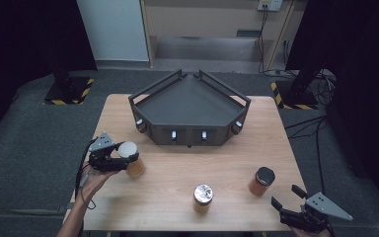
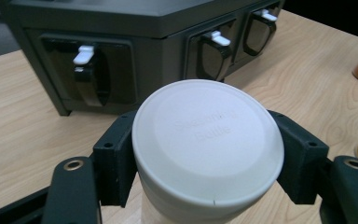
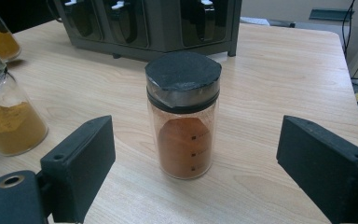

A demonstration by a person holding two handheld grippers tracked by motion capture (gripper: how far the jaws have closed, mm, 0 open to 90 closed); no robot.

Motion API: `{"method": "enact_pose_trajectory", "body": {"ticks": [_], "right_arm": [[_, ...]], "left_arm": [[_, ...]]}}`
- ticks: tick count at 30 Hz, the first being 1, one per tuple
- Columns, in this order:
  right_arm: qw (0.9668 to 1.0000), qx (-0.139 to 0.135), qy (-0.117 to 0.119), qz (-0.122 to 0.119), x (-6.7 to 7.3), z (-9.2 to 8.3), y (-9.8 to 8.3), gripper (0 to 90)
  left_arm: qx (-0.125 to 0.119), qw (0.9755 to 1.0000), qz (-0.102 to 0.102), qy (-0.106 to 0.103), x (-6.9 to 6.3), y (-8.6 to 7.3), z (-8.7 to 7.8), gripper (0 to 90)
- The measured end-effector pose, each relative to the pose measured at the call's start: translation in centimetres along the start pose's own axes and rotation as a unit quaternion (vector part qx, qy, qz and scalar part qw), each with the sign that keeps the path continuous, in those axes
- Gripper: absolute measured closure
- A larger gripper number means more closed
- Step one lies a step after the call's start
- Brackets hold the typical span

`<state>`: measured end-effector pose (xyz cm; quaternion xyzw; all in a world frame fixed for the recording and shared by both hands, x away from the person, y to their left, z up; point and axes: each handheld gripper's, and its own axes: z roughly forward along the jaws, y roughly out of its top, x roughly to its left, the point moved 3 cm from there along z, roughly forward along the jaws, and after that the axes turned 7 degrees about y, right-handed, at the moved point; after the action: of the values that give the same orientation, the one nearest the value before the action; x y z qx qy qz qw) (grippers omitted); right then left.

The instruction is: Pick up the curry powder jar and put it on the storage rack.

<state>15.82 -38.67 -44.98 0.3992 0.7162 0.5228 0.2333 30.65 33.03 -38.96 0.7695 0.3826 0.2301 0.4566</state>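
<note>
My left gripper (image 1: 128, 159) is shut on a white-lidded spice jar (image 1: 131, 159) at the table's left; in the left gripper view both black pads press the sides of its round white lid (image 2: 207, 140). At the front right corner my right gripper (image 1: 287, 197) stands open, jaws spread wide. A black-lidded jar of orange-brown powder (image 3: 183, 114) stands upright on the table just beyond its jaws, untouched, also seen in the high view as the black-lidded jar (image 1: 262, 181). A silver-lidded jar of yellow powder (image 1: 203, 197) stands at the front centre.
A dark grey angular rack (image 1: 190, 101) with several front slots and white latches sits at the back centre of the wooden table (image 1: 227, 163). The silver-lidded jar (image 3: 7, 119) is to the left in the right gripper view. Grey floor surrounds the table.
</note>
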Motion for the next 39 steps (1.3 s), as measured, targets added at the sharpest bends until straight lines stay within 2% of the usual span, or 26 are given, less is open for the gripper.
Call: {"method": "enact_pose_trajectory", "body": {"ticks": [6,12,22,28,32,39], "right_arm": [[1.0000,0.000,0.000,0.000,0.0,0.0,0.0,11.5],[1.0000,0.000,0.000,0.001,0.0,0.0,0.0,11.4],[1.0000,0.000,0.000,0.001,-0.1,0.0,0.0,11.5],[1.0000,0.000,0.000,0.001,-0.1,0.0,0.0,11.5],[1.0000,0.000,0.000,0.001,-0.1,0.0,0.0,11.5],[1.0000,0.000,0.001,0.001,-0.1,0.0,0.0,11.6]], "left_arm": [[0.005,0.9997,0.016,-0.016,-0.2,1.3,0.2,31.8],[0.002,0.9992,0.021,-0.033,-0.7,2.5,0.3,31.8],[0.005,0.9983,0.037,-0.044,-1.6,5.1,0.5,31.9],[0.007,0.9980,0.045,-0.045,-1.8,6.7,0.6,31.9],[0.004,0.9982,0.040,-0.045,-1.7,7.5,0.6,32.0],[0.012,0.9981,0.047,-0.038,-2.0,9.5,0.7,32.0]]}}
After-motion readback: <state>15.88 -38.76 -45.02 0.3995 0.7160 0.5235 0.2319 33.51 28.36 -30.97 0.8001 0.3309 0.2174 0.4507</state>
